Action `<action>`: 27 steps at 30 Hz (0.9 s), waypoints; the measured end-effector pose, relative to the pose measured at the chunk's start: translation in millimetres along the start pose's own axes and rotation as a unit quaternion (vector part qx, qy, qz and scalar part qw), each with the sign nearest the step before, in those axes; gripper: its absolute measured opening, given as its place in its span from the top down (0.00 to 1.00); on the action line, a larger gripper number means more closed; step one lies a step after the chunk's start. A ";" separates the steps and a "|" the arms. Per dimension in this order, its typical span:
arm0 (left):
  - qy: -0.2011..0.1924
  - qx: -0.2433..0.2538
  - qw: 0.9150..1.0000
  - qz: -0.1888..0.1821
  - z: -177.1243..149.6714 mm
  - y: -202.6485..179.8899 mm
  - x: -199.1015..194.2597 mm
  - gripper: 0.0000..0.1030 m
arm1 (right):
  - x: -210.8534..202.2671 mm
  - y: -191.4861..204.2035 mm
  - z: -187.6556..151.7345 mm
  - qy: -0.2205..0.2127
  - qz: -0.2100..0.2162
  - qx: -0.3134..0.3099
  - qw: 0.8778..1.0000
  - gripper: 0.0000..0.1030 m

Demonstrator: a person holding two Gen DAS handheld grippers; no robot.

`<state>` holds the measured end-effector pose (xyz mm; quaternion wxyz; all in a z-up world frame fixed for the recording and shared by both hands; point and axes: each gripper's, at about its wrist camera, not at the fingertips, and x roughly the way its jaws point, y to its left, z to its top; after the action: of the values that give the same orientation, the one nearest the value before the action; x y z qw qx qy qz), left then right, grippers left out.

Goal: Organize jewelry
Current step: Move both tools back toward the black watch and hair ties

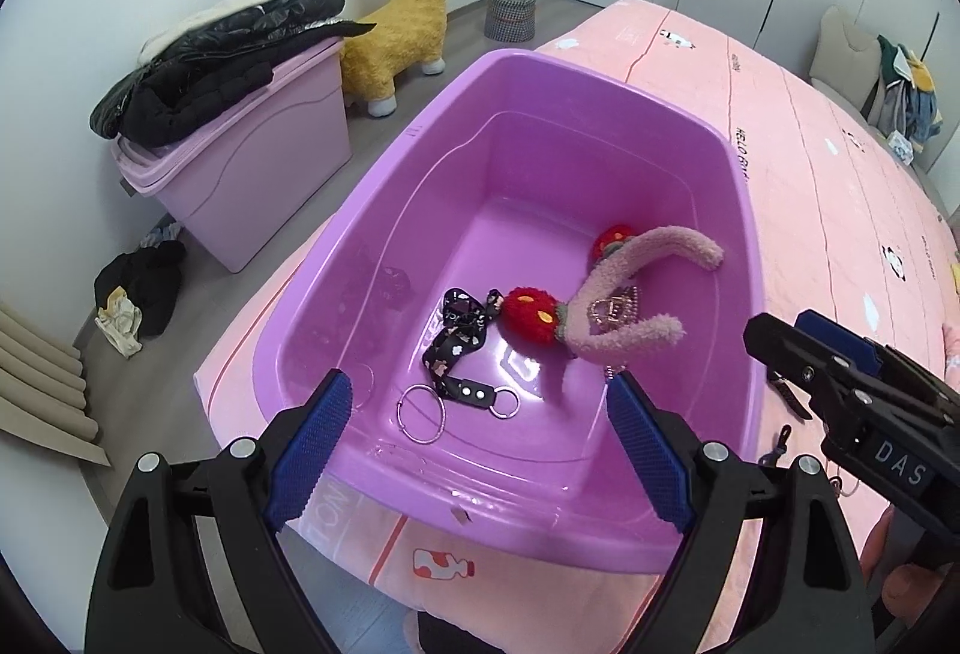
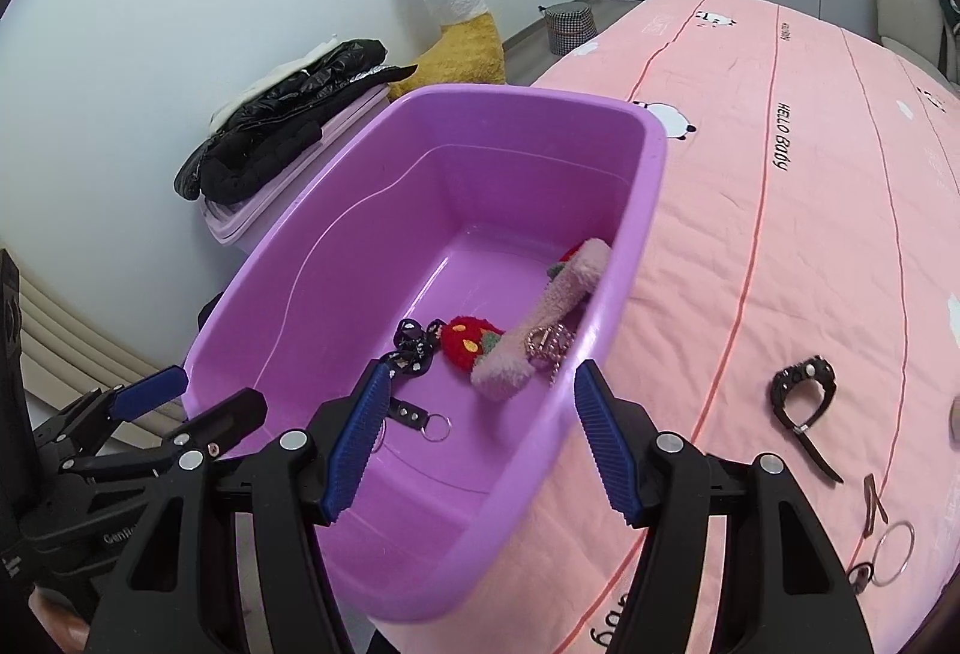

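1. Both jaws stand spread, gripping nothing: left gripper [image 1: 477, 450], right gripper [image 2: 480, 444].
2. The purple tub [image 2: 651, 156] holds a plush headband [image 1: 636, 288] and lanyard [image 1: 456, 339].
3. The watch [image 2: 801, 402] and ring [image 2: 894, 546] lie right; probably next, best pinched by the strap.

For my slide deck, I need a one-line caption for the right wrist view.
Open right hand-held gripper above a purple tub holding a plush headband; a black watch lies on the pink bedspread.

The left gripper [image 1: 474, 444] hangs empty, fingers [image 1: 312, 438] spread, over a purple tub [image 1: 420, 162] on the pink bed [image 1: 840, 210]. Inside lie a plush headband [image 1: 630, 288], black strap [image 1: 456, 336] and metal ring [image 1: 422, 412].
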<state>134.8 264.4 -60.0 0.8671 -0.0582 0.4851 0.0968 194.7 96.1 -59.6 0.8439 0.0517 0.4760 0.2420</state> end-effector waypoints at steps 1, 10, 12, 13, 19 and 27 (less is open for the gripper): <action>-0.001 0.002 1.000 -0.001 -1.7 -3.2 -2.6 0.17 | -3.8 -2.0 -3.3 -0.003 0.001 0.004 1.000 0.40; -0.013 0.030 0.999 -0.018 -29.8 -38.0 -28.4 0.17 | -53.2 -40.6 -54.1 -0.031 -0.011 0.036 0.999 0.40; -0.016 0.036 0.999 -0.026 -35.9 -47.4 -34.2 0.17 | -67.2 -53.8 -69.5 -0.036 -0.018 0.043 0.998 0.40; -0.019 0.039 0.999 -0.030 -39.7 -53.3 -37.5 0.17 | -73.6 -60.3 -76.5 -0.038 -0.023 0.048 0.998 0.40; -0.027 0.070 0.996 -0.051 -62.3 -95.3 -47.7 0.17 | -112.2 -103.5 -123.7 -0.053 -0.055 0.076 0.994 0.40; -0.013 0.108 0.991 -0.083 -98.2 -156.1 -41.8 0.17 | -152.1 -169.1 -188.8 -0.057 -0.106 0.128 0.985 0.40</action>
<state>67.0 88.5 -74.6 0.8796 -0.0025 0.4749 -0.0277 33.6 -148.9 -97.1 0.8770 0.1220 0.4569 0.0855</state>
